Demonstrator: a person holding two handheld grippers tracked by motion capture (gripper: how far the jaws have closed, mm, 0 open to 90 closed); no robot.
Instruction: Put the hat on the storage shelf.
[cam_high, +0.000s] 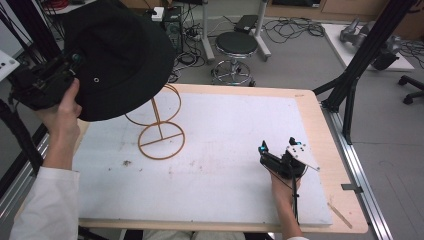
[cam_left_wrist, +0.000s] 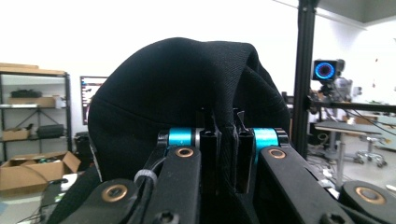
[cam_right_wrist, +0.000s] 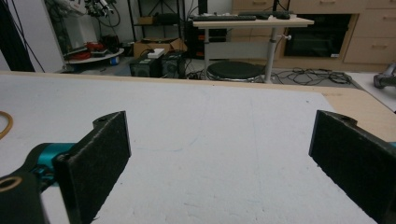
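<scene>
Your left gripper (cam_high: 50, 80) fingers (cam_left_wrist: 210, 156) are clenched on the black bucket hat's (cam_high: 117, 55) brim, held above the bench's (cam_high: 310, 107) far left corner. It isn't on the wire hat stand (cam_high: 160, 125) yet. Your right gripper (cam_high: 280, 150) rests released near the right edge.

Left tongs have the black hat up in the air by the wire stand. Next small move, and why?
Probably carry the black hat rightward, centring its crown over the orange wire stand's upper ring. The left tongs are shut on the brim fabric, and the hat hangs up-left of the stand rather than over it. The right tongs rest open on the table.
</scene>
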